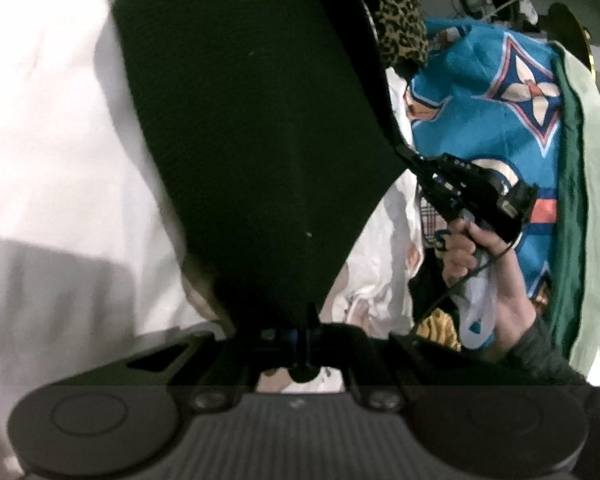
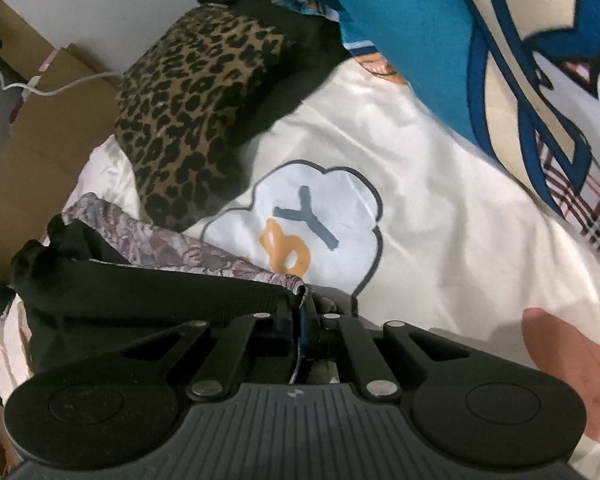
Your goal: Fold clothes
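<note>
A black garment (image 1: 240, 120) hangs spread as a wide dark sheet between my two grippers. My left gripper (image 1: 306, 332) is shut on its lower corner at the bottom of the left wrist view. My right gripper (image 1: 410, 158), held by a hand (image 1: 480, 256), pinches the garment's other corner to the right. In the right wrist view the right gripper (image 2: 303, 312) is shut, and the black garment (image 2: 140, 300) runs off to the left from its jaws, over a purple floral cloth (image 2: 160, 236).
Below lies a white sheet (image 2: 440, 220) with a cloud print. A leopard-print cloth (image 2: 192, 120) and a teal patterned cloth (image 1: 480, 92) lie behind, with a green cloth (image 1: 580, 160) at the right. Cardboard (image 2: 40, 140) and a white cable (image 2: 60, 90) are at the left.
</note>
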A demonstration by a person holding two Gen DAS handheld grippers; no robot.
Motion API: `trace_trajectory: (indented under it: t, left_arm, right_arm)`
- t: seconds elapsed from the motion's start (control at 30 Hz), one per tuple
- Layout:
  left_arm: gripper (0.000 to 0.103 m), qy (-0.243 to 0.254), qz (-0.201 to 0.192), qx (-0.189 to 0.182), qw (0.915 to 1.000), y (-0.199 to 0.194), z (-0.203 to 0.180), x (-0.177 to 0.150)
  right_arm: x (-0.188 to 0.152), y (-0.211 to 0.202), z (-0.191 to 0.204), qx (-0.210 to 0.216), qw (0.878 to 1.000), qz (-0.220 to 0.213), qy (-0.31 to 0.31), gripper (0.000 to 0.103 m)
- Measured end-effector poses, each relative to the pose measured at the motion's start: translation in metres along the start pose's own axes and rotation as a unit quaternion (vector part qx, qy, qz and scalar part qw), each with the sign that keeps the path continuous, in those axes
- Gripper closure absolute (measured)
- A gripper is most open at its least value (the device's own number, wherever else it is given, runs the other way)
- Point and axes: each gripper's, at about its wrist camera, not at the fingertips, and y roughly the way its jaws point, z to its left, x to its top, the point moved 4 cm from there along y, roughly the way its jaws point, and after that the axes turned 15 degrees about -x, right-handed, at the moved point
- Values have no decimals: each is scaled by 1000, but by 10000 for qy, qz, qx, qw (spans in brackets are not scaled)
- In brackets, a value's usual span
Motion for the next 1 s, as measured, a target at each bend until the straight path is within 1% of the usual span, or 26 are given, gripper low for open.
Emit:
trace_trajectory:
  t: [0.17, 0.43, 0.5, 0.53, 0.6, 0.7, 0.8, 0.83, 0.87, 0.9, 0.97, 1.0]
  left_arm:
    - [100, -12, 67, 230, 9997, 0, 12, 0]
    - [100, 94, 119, 342, 9993, 1, 13, -1]
    - [100, 93, 101, 456, 9989, 4, 16, -2]
    - [99, 52, 84, 484, 9988, 5, 17, -2]
    - [98, -34, 62, 493, 9988, 7, 20, -2]
    - [97, -86, 106, 523, 9985, 6, 17, -1]
    - [94, -254, 153, 558, 9980, 3, 16, 0]
    - [92, -303, 143, 587, 9977, 1, 15, 1]
    - [85, -314, 95, 630, 9975, -2, 12, 3]
    - [80, -325, 47, 673, 9972, -5, 10, 4]
    - [58, -241, 9, 782, 9966, -13, 2, 6]
    - [53, -159, 18, 884, 9960, -17, -4, 8]
  right_arm:
    - [-4, 5, -4, -80, 9999, 74, -36, 102]
    - [-4, 9, -5, -172, 9997, 89, -142, 102]
    - [-5, 13, -5, -195, 9995, 113, -204, 99]
    - [-4, 14, -6, -227, 9995, 121, -209, 95]
    - [-4, 15, -6, -220, 9995, 137, -197, 94]
    - [-5, 10, -2, -315, 9987, 54, -406, 91]
    - [-6, 4, 1, -470, 9975, 10, -537, 83]
    - [-5, 1, 1, -538, 9970, -8, -560, 77]
    - [-4, -2, 2, -606, 9965, -27, -582, 72]
    - [-3, -6, 2, -669, 9959, -48, -603, 70]
    - [0, -16, 2, -628, 9963, -201, -555, 70]
    - [1, -21, 1, -619, 9963, -276, -529, 70]
